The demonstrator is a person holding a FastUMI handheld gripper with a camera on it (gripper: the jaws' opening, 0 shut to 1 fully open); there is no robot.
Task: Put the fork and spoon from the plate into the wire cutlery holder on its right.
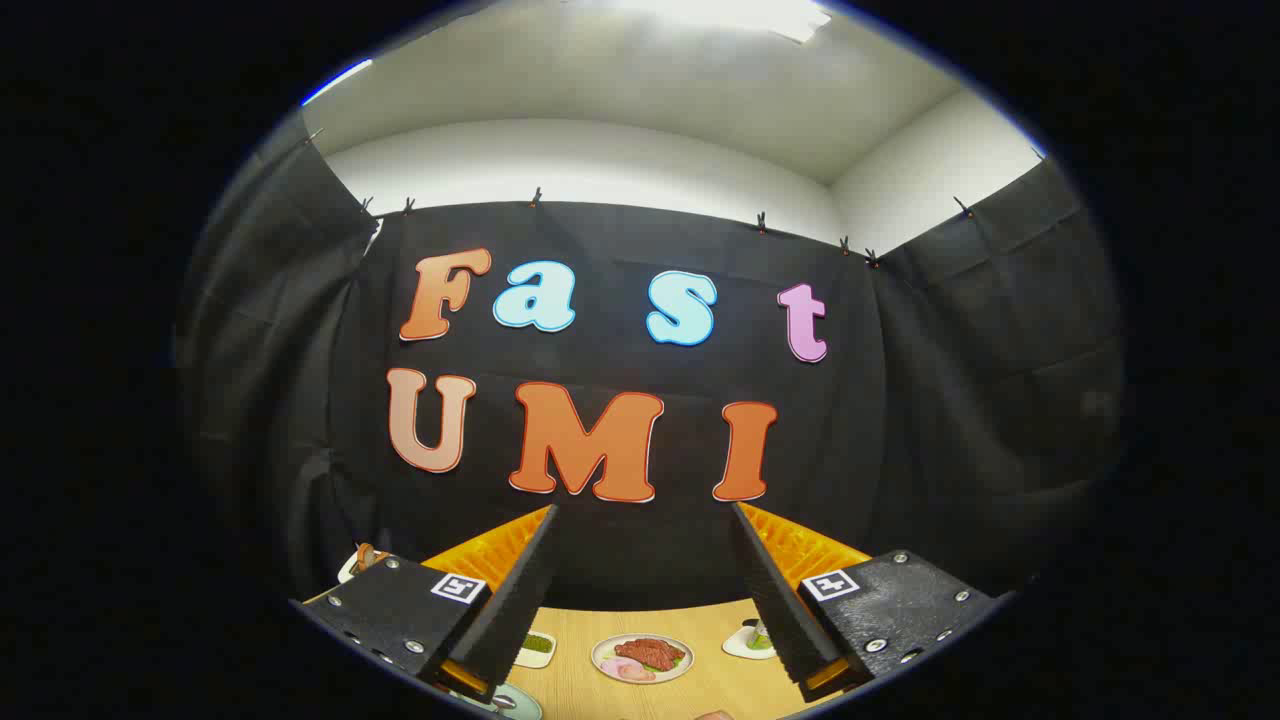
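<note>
My gripper [645, 510] is open, its two fingers [520, 590] spread wide and raised toward the booth's back wall, with nothing between them. Far below, between the fingers, lies a wooden table [700, 675]. A round plate [642, 658] with red and pink food on it sits there. A small part of another dish [510, 702] with something dark on it lies close by the left finger. I cannot make out a fork, a spoon or a wire holder.
A small white dish with green food [536, 648] sits beside the left finger. Another small white dish [748, 640] lies by the right finger. A pale object [352, 562] peeks out beyond the left finger's mount.
</note>
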